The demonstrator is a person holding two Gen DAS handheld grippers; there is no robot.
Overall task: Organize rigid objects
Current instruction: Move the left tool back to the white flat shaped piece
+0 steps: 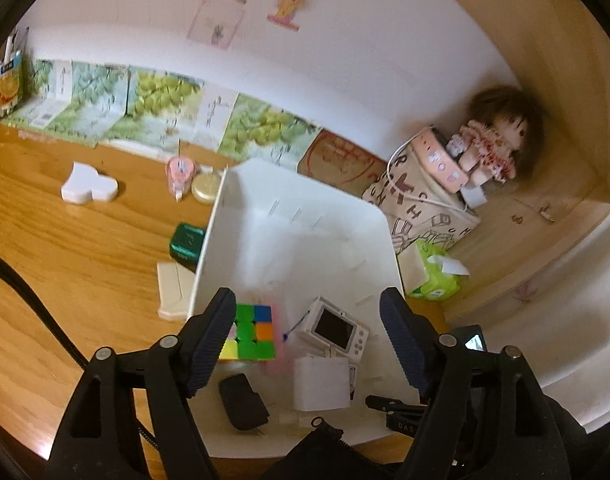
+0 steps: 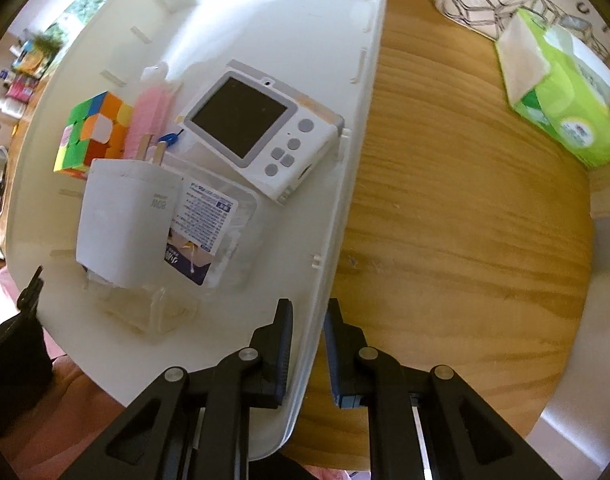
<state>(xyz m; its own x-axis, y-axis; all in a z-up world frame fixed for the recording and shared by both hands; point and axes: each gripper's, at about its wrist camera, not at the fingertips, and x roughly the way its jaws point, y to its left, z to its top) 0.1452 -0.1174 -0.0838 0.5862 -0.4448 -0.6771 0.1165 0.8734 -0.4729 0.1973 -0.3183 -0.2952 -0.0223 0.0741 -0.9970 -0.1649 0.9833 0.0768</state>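
Your right gripper (image 2: pixel 308 350) is straddling the white bin's (image 2: pixel 345 184) wall, jaws nearly closed on it. Your left gripper (image 1: pixel 309 344) is hovering over the bin, jaws wide, holding nothing; camera (image 1: pixel 337 330) lying inside.

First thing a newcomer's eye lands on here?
Likely the bright Rubik's cube in the white bin, beside the white camera and charger. Next, the right gripper straddling the bin's wall, then the doll in the far corner.
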